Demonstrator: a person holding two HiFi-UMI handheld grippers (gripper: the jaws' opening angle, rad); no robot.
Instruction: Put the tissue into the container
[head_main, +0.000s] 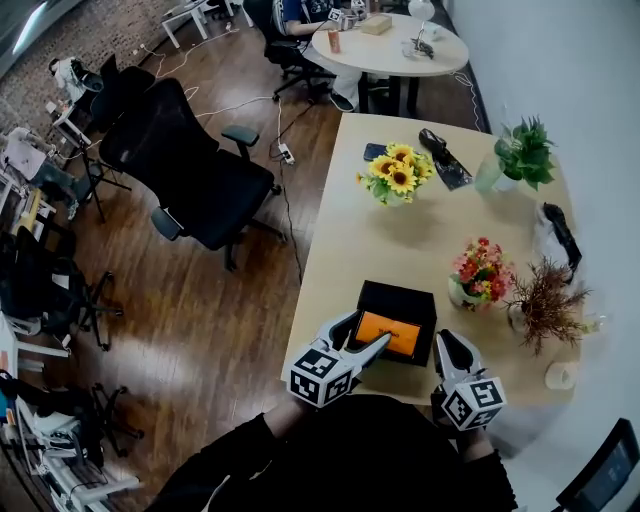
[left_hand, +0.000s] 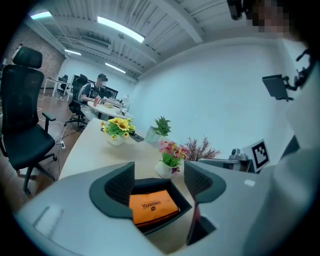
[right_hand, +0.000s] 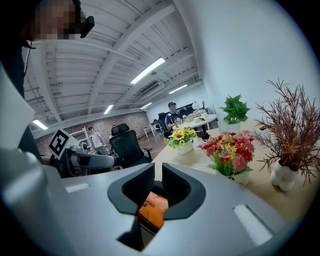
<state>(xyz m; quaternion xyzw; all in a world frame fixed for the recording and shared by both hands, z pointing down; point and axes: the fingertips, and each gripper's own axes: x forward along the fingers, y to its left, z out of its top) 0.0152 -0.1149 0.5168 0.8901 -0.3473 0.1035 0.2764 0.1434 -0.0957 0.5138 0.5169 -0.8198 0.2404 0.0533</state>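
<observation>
An orange tissue pack lies flat inside a black open container at the near edge of the light wooden table. My left gripper hovers over the container's near-left side, open, with nothing between its fingers. In the left gripper view the left gripper looks down on the pack in the container. My right gripper sits just right of the container. In the right gripper view the right gripper shows a narrow empty gap, with the pack beyond it.
A sunflower pot, a red-and-pink flower pot, a dried-twig vase and a green plant stand on the table. Black office chairs are on the wooden floor to the left. A round table with a person is at the back.
</observation>
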